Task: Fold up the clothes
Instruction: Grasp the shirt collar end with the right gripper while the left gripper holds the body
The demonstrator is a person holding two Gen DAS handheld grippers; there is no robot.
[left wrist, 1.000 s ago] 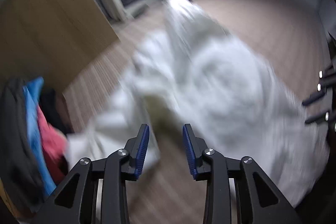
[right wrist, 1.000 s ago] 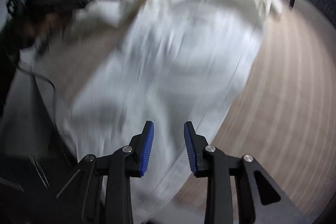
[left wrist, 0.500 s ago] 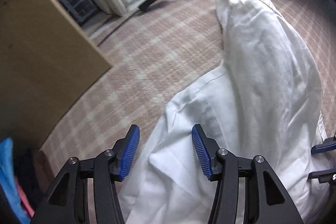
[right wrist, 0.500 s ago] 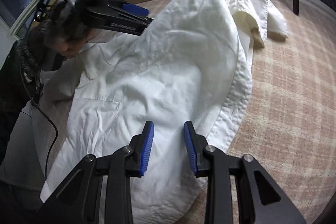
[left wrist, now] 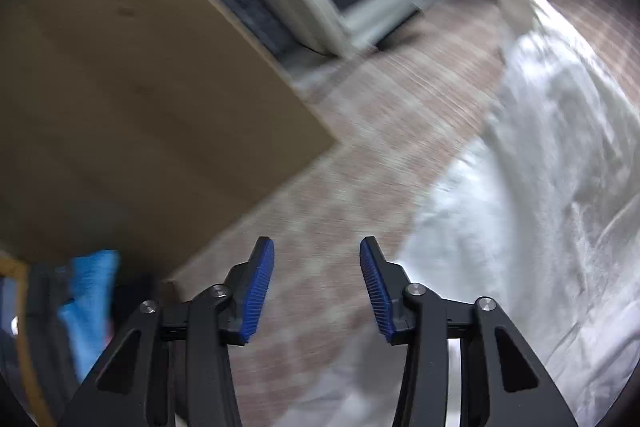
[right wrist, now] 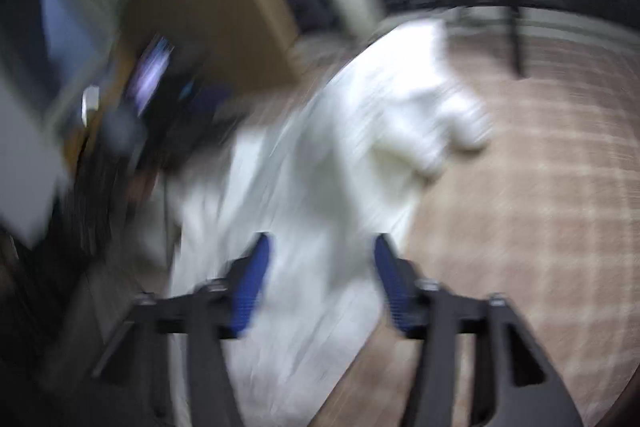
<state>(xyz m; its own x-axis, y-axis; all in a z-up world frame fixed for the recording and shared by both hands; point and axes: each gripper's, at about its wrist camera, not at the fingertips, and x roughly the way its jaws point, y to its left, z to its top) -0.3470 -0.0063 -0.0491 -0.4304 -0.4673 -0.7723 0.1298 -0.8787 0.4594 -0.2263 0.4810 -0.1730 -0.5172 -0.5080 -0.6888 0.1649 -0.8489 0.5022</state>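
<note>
Both grippers stood with their blue pads spread wide and nothing between them: the left gripper (left wrist: pixel 317 287) hung over bare plaid carpet (left wrist: pixel 360 131), and the right gripper (right wrist: pixel 320 283) hung over the near end of the white shirt (right wrist: pixel 332 163). Half a second before, the left one's pads had framed a fold of that shirt (left wrist: pixel 540 187) and the right one's pads had stood closer together; now the left had swung off the cloth, which filled the right side of its frame, and the right had opened wider. Both views were smeared with motion, the right badly. The shirt lay loose and rumpled on the carpet, stretching from the lower middle to the upper right of the right view, with a sleeve bunched at its far end. That read as a release, with neither tool gripping the garment and no neat fold visible. A wooden panel (left wrist: pixel 140 87) filled the upper left of the left view, coloured clothes (left wrist: pixel 90 291) below it.
</note>
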